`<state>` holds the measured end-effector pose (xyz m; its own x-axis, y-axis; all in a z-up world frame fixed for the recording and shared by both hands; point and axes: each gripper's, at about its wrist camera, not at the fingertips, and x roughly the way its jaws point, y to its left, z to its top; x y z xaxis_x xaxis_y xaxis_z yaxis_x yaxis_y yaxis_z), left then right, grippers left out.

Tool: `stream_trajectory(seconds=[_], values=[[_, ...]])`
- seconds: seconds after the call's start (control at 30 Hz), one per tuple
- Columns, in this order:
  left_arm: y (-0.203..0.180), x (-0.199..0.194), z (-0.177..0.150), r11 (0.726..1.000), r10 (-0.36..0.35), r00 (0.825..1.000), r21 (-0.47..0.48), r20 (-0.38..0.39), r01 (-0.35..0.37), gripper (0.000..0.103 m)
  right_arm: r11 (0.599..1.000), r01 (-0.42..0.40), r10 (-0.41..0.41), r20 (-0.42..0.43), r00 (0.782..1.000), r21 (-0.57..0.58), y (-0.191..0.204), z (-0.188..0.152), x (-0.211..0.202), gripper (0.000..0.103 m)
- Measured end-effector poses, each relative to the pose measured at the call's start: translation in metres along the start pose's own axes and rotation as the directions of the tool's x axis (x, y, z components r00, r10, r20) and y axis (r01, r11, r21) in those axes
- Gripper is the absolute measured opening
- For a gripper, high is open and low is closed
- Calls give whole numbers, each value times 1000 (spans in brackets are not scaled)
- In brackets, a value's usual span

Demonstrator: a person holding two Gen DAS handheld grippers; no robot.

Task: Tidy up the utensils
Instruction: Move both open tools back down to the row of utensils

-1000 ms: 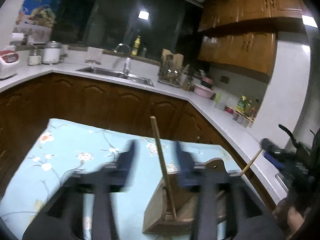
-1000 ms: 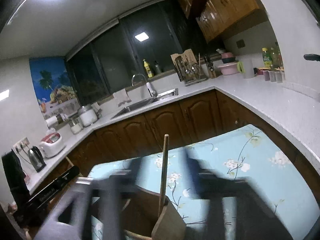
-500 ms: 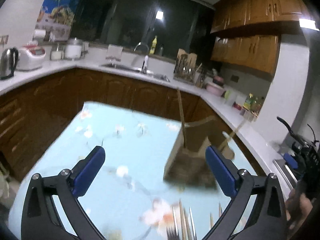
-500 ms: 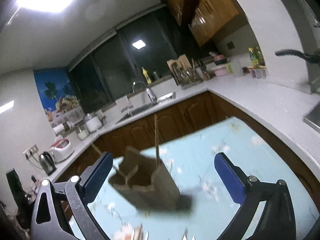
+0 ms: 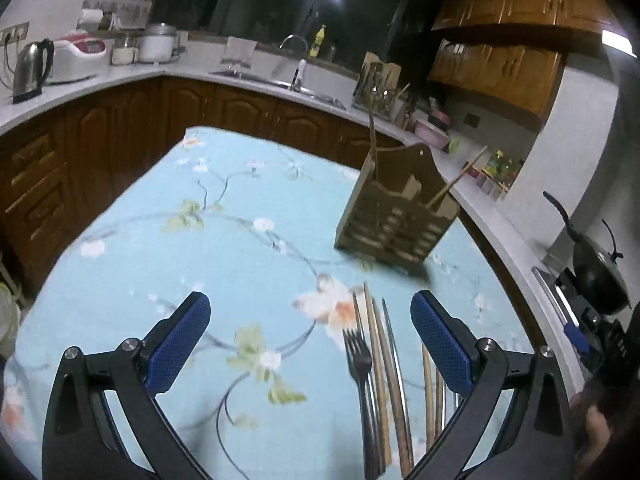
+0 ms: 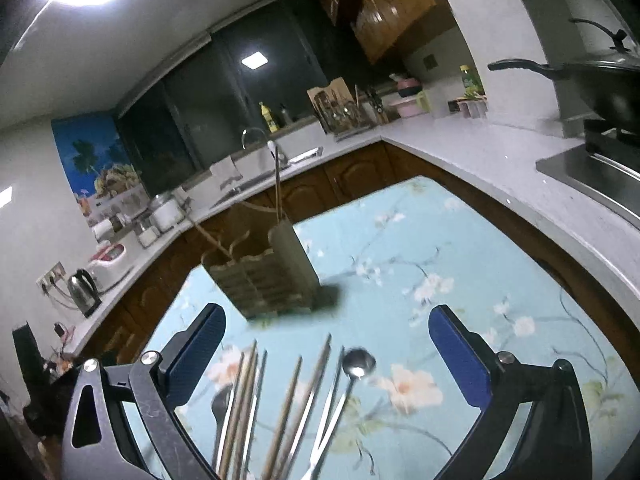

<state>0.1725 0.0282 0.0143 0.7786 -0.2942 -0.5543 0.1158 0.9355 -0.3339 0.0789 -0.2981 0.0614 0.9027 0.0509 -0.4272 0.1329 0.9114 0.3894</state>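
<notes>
A wooden utensil holder [image 5: 396, 216] stands on the blue floral tablecloth [image 5: 224, 240], with two chopsticks sticking up from it; it also shows in the right wrist view [image 6: 268, 276]. A dark fork [image 5: 362, 364], wooden chopsticks [image 5: 380, 344] and metal utensils lie in a row in front of it. In the right wrist view the row shows chopsticks [image 6: 296, 404] and a metal spoon [image 6: 356, 364]. My left gripper [image 5: 310, 344] is open and empty above the cloth. My right gripper [image 6: 328, 360] is open and empty over the row.
Brown cabinets and a white countertop [image 5: 248, 76] with a sink surround the table. A kettle [image 5: 32, 68] and rice cooker stand at the left. A black pan [image 6: 592, 80] sits on the stove at the right.
Both grippers have opened wide and pulled back from the holder toward me. The holder now stands farther off, and the row of utensils has come into view.
</notes>
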Motion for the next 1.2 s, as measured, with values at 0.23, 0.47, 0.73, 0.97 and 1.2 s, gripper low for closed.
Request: stream_trajectory(seconds=[0.23,0.47,0.73,0.97,1.2], values=[[4,3,-20,998,2,998,-55,-64,-6,102,999,-16,13,-67,998,-44,11,-20,9,102],[-1,20,-23,999,-22,991,-49,-135,15,102,992,-50,37,-120,992,-115,33,-30,27,102],[-16,49,-20,997,-79,968,-9,-236,79,86,992,-58,37,-183,982,-113,39,-28,54,90],[-25,79,-24,992,-119,933,-3,-340,125,62,993,-54,20,-301,954,-104,39,-32,97,50],[-26,104,-30,989,-137,894,-9,-426,148,50,992,-27,-24,-406,913,-120,36,-41,147,25]])
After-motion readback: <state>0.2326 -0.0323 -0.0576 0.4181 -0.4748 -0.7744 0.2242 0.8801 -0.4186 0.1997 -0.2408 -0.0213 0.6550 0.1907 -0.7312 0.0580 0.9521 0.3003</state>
